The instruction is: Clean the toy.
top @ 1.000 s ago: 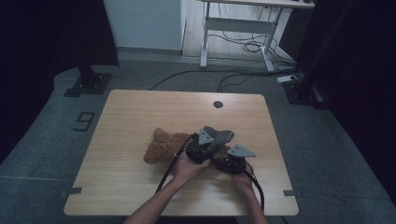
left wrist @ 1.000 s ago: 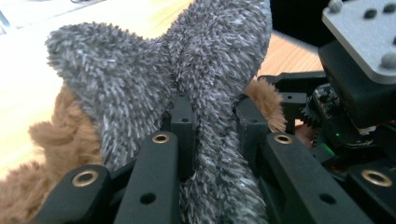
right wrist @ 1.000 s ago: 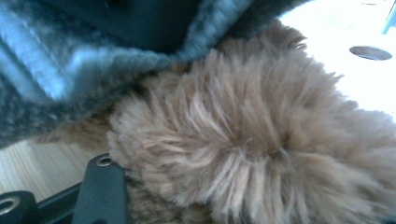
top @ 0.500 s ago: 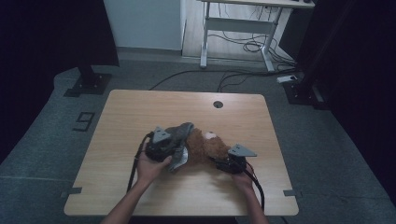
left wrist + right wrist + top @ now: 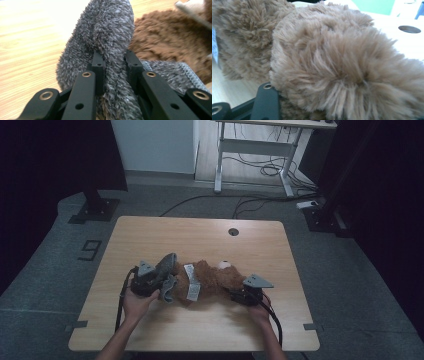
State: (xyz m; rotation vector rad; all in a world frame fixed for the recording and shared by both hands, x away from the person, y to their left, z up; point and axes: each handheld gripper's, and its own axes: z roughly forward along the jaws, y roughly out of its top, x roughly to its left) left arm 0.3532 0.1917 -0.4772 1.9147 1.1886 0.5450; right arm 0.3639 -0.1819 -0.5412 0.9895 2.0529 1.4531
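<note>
My left gripper (image 5: 112, 60) is clamped on the grey sock (image 5: 105, 37), right gripper (image 5: 239, 296) gripping the bear (image 5: 212, 277) mid-frame on the desk (image 5: 200, 232). Pull slowly, keep the bear pinned.

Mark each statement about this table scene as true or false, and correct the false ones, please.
1. The left tool is shut on a grey fuzzy sock. True.
2. The brown plush toy lies on the floor beside the table. False: it lies on the wooden table, between the two hands.
3. The right tool is at the plush toy's right end in the high view. True.
4. The grey sock is at the right end of the toy. False: it is at the toy's left end, by the left tool.
5. The table has a small round hole near its far edge. True.
</note>
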